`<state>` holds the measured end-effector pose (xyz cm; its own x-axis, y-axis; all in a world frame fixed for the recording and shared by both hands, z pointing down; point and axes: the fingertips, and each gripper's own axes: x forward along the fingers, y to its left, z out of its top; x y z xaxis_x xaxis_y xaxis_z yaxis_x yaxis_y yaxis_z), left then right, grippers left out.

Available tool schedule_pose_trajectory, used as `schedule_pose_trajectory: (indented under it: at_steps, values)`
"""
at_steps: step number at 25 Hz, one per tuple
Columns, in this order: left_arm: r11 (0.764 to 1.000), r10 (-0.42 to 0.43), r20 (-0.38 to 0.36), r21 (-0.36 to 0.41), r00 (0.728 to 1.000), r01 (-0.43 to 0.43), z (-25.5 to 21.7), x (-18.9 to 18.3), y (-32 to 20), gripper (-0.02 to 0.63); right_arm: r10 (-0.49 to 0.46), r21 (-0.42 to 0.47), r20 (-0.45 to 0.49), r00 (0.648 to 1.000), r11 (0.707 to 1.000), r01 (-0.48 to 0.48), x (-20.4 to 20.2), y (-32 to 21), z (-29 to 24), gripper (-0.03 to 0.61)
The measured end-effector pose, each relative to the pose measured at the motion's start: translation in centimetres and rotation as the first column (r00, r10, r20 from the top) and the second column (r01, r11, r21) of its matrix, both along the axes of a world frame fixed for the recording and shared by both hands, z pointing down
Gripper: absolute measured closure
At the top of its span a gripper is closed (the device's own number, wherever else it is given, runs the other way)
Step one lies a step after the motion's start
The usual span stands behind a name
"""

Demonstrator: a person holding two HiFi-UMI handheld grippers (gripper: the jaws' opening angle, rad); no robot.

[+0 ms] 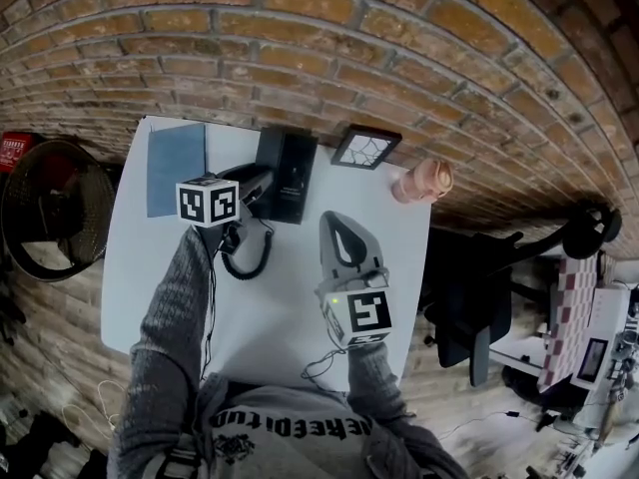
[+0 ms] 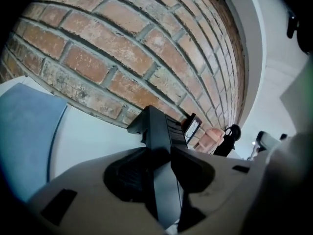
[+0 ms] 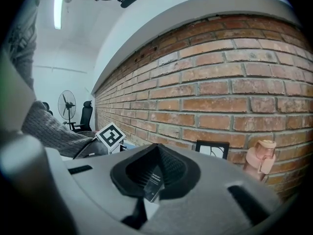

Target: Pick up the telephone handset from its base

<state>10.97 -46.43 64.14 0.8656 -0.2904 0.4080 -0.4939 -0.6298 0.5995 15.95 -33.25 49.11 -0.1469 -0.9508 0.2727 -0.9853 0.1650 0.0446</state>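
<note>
The right claw hangs nearest the person over the bare white surface, tips together and holding nothing. Farther out and to the left, the left claw has its jaws spread wide. A long black body runs up between them, and I take it for the telephone handset. I see no pad pressing on it.

The handset lies in its cradle along the left side of the black base, towards the far edge of the surface. Its coiled cord loops back towards the person.

By its look it is hard, smooth plastic: stiff, fairly light, not fragile, and a little slippery under the pads. The narrow middle bar between the two bulged ends looks like the best place to take it, gripped across its width. The cord will tug as it rises.

Its long axis seems to run from near to far, with the far end pointing at the brick wall. The claw hides its near end, so which end is the earpiece I cannot tell.
</note>
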Motion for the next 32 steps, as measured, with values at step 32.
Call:
schedule_pose_trajectory:
  at_steps: [32]
  values:
    - [0.993,-0.083,-0.093,0.081,0.992,0.091,-7.8,-3.5,1.5,0.546,-0.032,0.089,-0.014,0.999,0.995,0.033,-1.1,-0.3,-2.3,0.572]
